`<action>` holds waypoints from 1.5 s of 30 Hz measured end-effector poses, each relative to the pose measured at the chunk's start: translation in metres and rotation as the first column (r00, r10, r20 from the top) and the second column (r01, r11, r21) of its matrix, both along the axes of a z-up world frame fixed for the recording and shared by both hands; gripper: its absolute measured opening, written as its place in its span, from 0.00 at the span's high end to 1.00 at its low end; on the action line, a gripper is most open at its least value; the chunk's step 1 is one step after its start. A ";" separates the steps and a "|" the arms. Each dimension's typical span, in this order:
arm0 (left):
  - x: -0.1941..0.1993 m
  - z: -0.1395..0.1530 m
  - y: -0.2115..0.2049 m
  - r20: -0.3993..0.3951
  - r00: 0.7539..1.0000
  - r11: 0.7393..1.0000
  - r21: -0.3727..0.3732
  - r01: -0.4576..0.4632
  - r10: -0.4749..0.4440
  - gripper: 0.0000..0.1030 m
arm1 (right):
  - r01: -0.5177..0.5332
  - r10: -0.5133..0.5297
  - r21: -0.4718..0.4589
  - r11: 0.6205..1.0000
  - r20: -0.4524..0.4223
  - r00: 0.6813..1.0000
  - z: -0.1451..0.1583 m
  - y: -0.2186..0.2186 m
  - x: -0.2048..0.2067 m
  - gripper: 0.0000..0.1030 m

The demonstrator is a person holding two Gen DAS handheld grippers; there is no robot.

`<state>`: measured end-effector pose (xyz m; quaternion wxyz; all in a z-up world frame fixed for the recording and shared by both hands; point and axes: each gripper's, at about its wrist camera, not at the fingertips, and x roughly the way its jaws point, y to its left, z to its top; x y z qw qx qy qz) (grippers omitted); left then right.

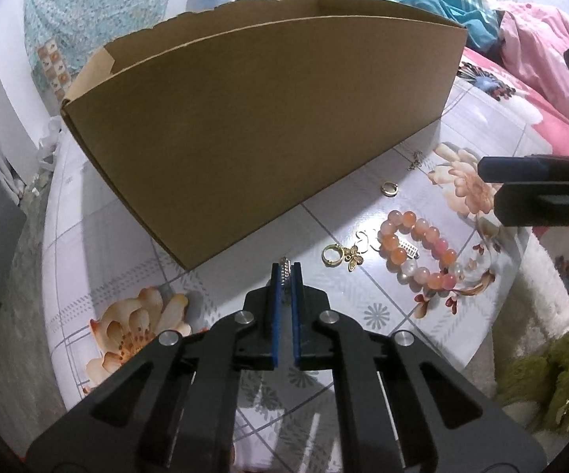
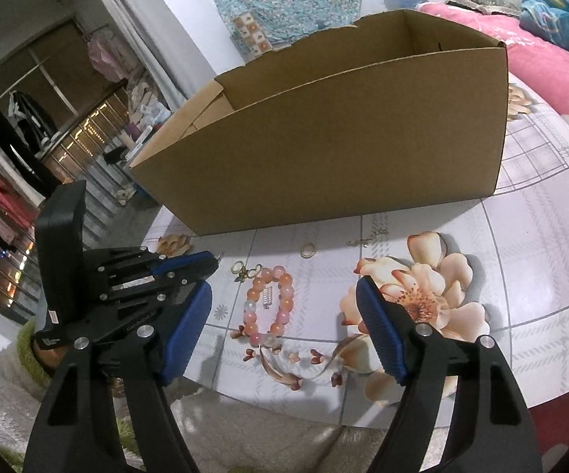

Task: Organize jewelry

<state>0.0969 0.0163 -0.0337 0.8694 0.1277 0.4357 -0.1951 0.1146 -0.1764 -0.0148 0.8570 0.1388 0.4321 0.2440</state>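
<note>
Left wrist view: left tongs [image 1: 285,276] are clamped on a small silver chain piece [image 1: 284,272], pinched right at the pad tips, low over the table [image 1: 99,236] just beside the near corner of the cardboard box [image 1: 245,126]. Right tongs [image 2: 284,327] stand wide apart w/ nothing between them, hovering above the pink bead bracelet [image 2: 268,307].

Rest of the jewelry lies on the table in front of the box: gold butterfly charm w/ ring [image 1: 343,256] beside the bracelet, a gold ring [image 1: 389,188] nearer the box wall, a thin chain [image 1: 415,161] further along.

Judgement: step in hand is prob. lifting the silver piece & dropping it in the box. To do it well: keep the pinch firm, since the hold is only at the tips and the piece could slip; lift straight up first, clear the box rim, release only once inside. Box wall is tall, so needs good height. Right side should wait clear of that path.
</note>
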 end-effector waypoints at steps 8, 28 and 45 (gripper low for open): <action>0.000 0.008 0.006 0.015 1.000 0.999 -0.050 -0.018 0.019 1.00 | 0.008 -0.008 0.000 1.000 0.002 1.000 0.000 -0.005 -0.003 0.29; 0.000 0.033 0.029 0.039 0.997 0.984 -0.171 -0.056 0.064 1.00 | -0.015 0.029 -0.197 0.980 0.071 0.997 0.000 0.027 0.029 0.68; 0.002 0.024 0.023 0.004 0.999 0.983 -0.178 -0.038 0.040 1.00 | -0.054 0.081 -0.335 0.941 0.067 0.994 -0.022 0.044 0.036 0.94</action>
